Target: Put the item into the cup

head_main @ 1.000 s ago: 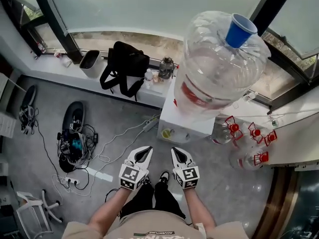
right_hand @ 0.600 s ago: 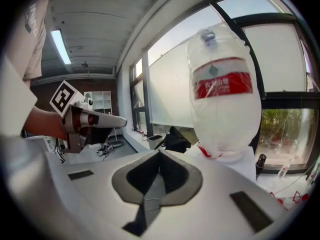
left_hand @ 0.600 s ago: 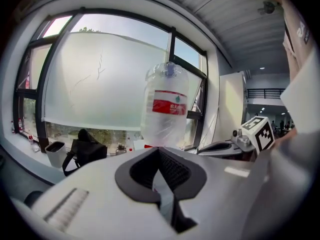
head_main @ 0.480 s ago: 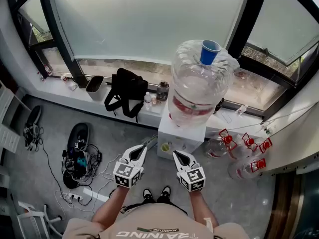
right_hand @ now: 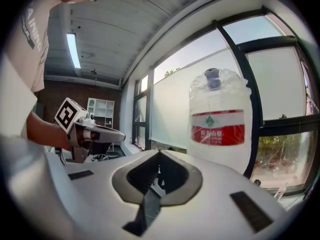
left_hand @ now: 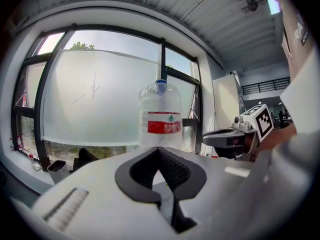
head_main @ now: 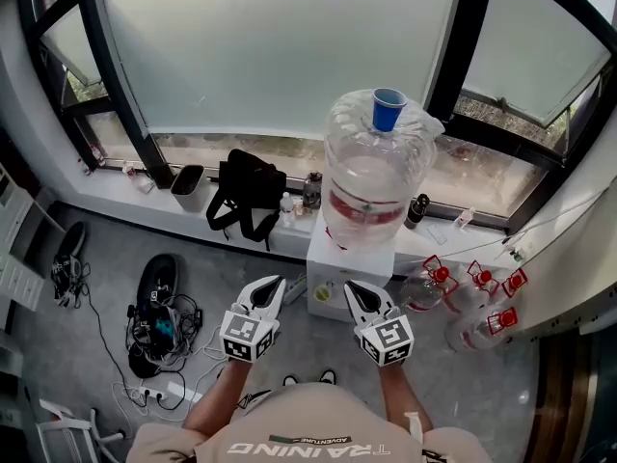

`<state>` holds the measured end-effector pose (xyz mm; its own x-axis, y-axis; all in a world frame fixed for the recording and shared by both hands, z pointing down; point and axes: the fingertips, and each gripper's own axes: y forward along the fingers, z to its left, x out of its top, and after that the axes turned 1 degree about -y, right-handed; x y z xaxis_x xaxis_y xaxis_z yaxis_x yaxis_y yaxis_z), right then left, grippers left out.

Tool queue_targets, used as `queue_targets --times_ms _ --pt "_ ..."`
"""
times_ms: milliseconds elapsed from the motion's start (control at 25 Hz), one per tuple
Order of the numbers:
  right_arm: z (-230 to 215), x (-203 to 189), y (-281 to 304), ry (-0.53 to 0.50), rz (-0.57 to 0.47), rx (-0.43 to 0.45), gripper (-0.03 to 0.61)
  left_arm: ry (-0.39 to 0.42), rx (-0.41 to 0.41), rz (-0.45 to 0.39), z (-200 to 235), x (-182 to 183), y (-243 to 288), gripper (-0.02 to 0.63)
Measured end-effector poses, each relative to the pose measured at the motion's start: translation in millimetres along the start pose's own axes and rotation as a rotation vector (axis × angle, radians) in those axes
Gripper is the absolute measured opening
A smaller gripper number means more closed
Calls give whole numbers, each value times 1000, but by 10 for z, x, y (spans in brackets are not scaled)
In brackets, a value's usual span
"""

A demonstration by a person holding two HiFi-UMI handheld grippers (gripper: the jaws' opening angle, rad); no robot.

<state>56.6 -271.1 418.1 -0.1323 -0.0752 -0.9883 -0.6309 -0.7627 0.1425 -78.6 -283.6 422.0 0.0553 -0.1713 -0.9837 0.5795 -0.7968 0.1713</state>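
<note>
A blue cup [head_main: 388, 110] stands upright on top of a large clear water jug [head_main: 366, 191], which sits on a white dispenser [head_main: 342, 278] under the window. The left gripper view shows the cup [left_hand: 160, 85] straight ahead above the jug [left_hand: 161, 116], and the jug [right_hand: 218, 121] also fills the right of the right gripper view. My left gripper [head_main: 271, 288] and right gripper [head_main: 353, 291] hover side by side in front of the dispenser, well below the cup. Both are shut with nothing between their fingers. No loose item shows.
A black backpack [head_main: 246, 196], a white bin [head_main: 186, 186] and small bottles [head_main: 313, 189] stand along the window sill. Red-capped water bottles [head_main: 472, 287] lie right of the dispenser. Cables and a black device [head_main: 159, 316] clutter the floor at left.
The head view has pulled back and risen, so the jug and cup look smaller and farther away. Both grippers stay shut; the right one has drifted slightly right.
</note>
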Motion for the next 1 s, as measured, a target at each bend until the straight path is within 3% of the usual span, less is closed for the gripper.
queue_targets --times_ms 160,440,1000 --pt "38 273 -9 43 -86 26 12 40 12 -29 -5 206 -85 8" --pt "125 636 -50 -14 -129 53 12 55 26 -72 41 447 -121 8" --pt "132 463 -224 -24 -77 -9 11 34 12 -39 6 339 -124 8"
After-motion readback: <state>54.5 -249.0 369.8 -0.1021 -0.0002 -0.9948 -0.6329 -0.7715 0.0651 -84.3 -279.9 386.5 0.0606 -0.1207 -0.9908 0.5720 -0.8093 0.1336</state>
